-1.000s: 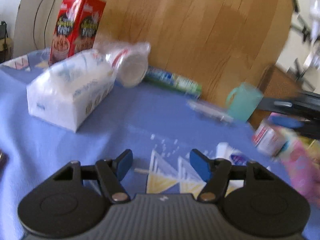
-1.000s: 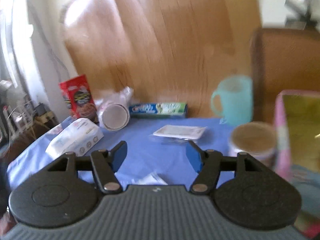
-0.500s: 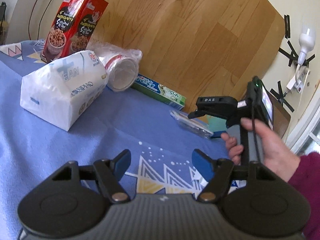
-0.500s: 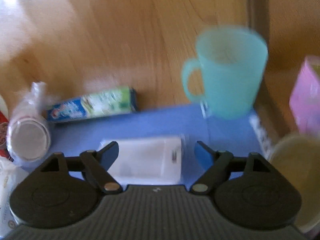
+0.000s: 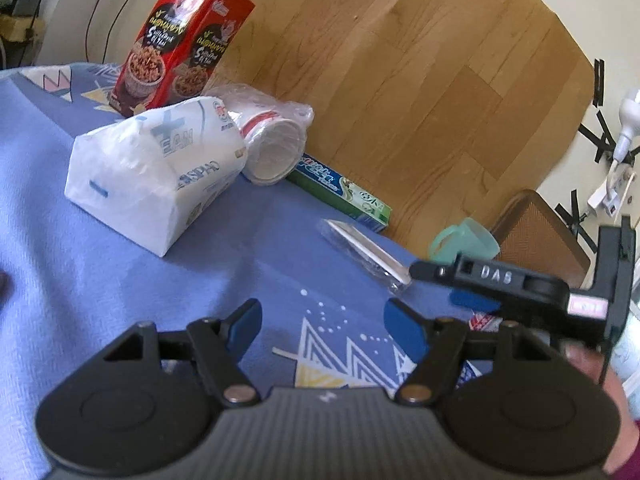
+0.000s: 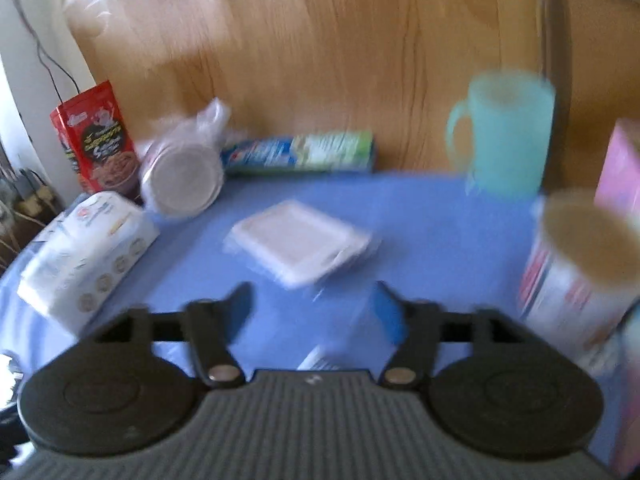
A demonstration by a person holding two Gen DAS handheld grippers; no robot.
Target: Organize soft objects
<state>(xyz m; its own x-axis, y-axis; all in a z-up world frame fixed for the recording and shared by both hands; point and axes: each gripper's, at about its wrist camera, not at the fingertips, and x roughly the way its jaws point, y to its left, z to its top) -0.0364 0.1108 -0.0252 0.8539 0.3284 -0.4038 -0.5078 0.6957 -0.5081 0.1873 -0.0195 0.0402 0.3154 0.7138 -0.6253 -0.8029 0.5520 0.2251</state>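
Note:
A white soft tissue pack (image 5: 156, 192) lies on the blue tablecloth (image 5: 100, 280) at the left; it also shows in the right wrist view (image 6: 84, 252). A flat clear-wrapped white packet (image 6: 300, 244) lies mid-table, just ahead of my right gripper (image 6: 312, 308), which is open and empty. The packet also shows in the left wrist view (image 5: 368, 256). My left gripper (image 5: 320, 324) is open and empty above the cloth. The right gripper's body (image 5: 520, 280) shows at the right of the left wrist view.
A red cereal box (image 5: 180, 40), a bagged stack of paper cups (image 5: 272, 148) and a toothpaste box (image 5: 340, 188) line the wooden back panel. A teal mug (image 6: 504, 136), a round tin (image 6: 576, 272) and a pink box (image 6: 620, 168) stand at the right.
The right gripper has drawn back and down from the mug; the flat packet now lies ahead of its fingers. The left gripper has shifted slightly. Both stay open.

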